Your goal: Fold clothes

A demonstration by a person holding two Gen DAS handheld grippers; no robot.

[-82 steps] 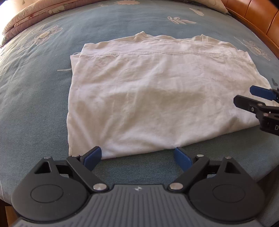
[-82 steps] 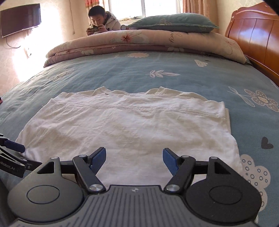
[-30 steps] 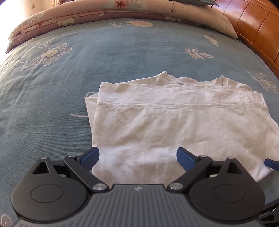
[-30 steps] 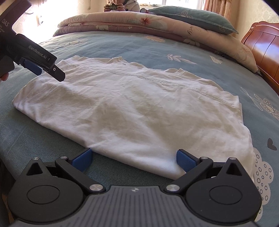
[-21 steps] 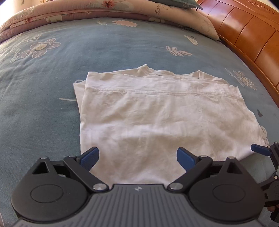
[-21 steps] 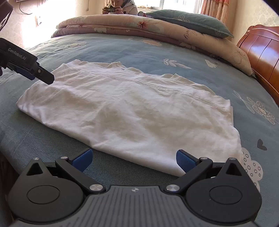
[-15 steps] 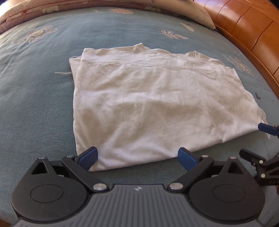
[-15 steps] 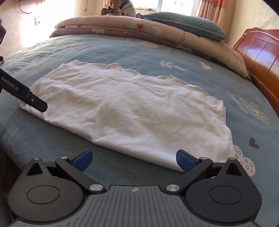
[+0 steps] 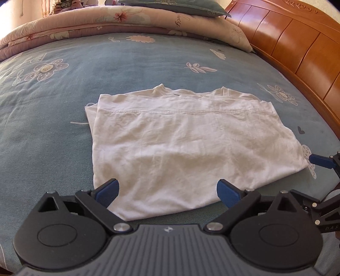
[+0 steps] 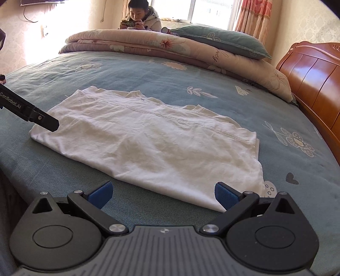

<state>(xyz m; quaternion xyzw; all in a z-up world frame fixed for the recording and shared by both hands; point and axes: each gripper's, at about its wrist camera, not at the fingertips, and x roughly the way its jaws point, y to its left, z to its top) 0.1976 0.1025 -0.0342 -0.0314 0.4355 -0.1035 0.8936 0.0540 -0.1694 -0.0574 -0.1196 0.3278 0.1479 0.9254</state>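
On blue floral bedspread [image 9: 131,63]: white shirt [image 9: 187,144], folded to a rectangle, lying flat near the close edge — hem seam across its far part, collar peeking out beyond. Left gripper [image 9: 167,191] spread wide over the shirt's near-left corner, blue pads [image 9: 107,191] gripping nothing. Right gripper [image 10: 163,193] likewise wide open at the near-right corner, one pad [image 10: 225,194] just touching the fabric edge. Rolled quilt [image 10: 170,48] and pillow [image 10: 218,40] at far side; wooden headboard [image 9: 297,44] to the right — person [image 10: 141,18] behind the quilt, phone in hands.
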